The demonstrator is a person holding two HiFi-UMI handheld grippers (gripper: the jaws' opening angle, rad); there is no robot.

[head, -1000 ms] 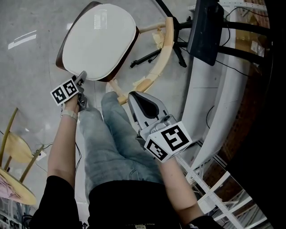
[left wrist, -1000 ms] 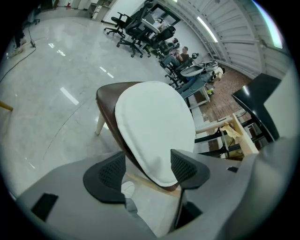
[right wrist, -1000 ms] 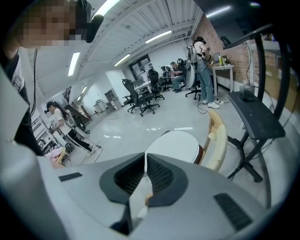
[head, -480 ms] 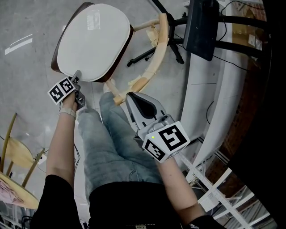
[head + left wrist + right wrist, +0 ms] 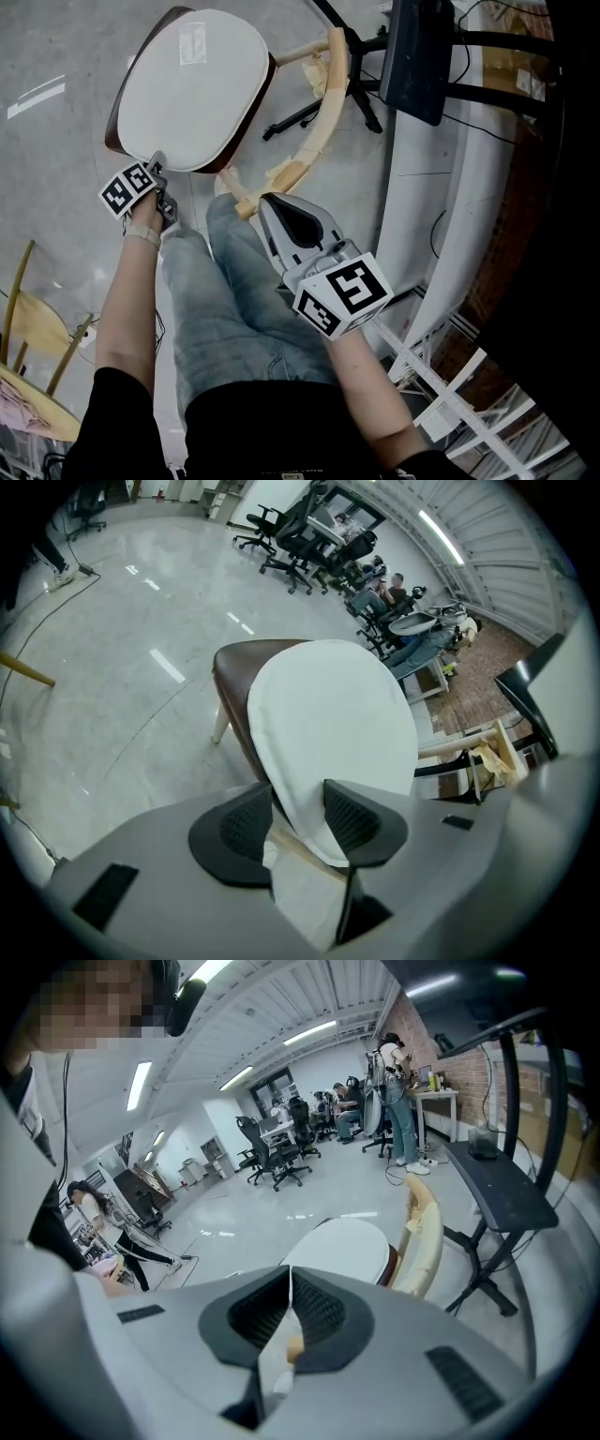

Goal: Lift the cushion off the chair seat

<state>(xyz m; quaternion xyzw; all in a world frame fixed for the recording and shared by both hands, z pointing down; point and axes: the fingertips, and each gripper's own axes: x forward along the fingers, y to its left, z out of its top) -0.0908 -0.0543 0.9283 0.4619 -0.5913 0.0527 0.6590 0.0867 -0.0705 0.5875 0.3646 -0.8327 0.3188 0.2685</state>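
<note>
Your left gripper (image 5: 298,822) is closed on the cushion (image 5: 328,724): the near edge sits pinched between the two pads, so the grip is already made. From those jaws the cushion stretches straight ahead, its long axis running away from you, and it lies flat on the chair (image 5: 230,682). The lift therefore looks like it has to go up and back toward you, peeling the near edge first.

Your right gripper (image 5: 291,1312) has its jaws pressed together on nothing. In the head view it (image 5: 274,211) hangs over your legs, well apart from the cushion (image 5: 195,89), so the left gripper (image 5: 157,165) is clearly the nearer one and does the work.

The cushion is a smooth white oval pad, thin and flat. It covers almost the whole seat, with only a dark brown rim (image 5: 114,127) showing along one side. The pale curved backrest (image 5: 328,94) stands off to its far right.
</note>
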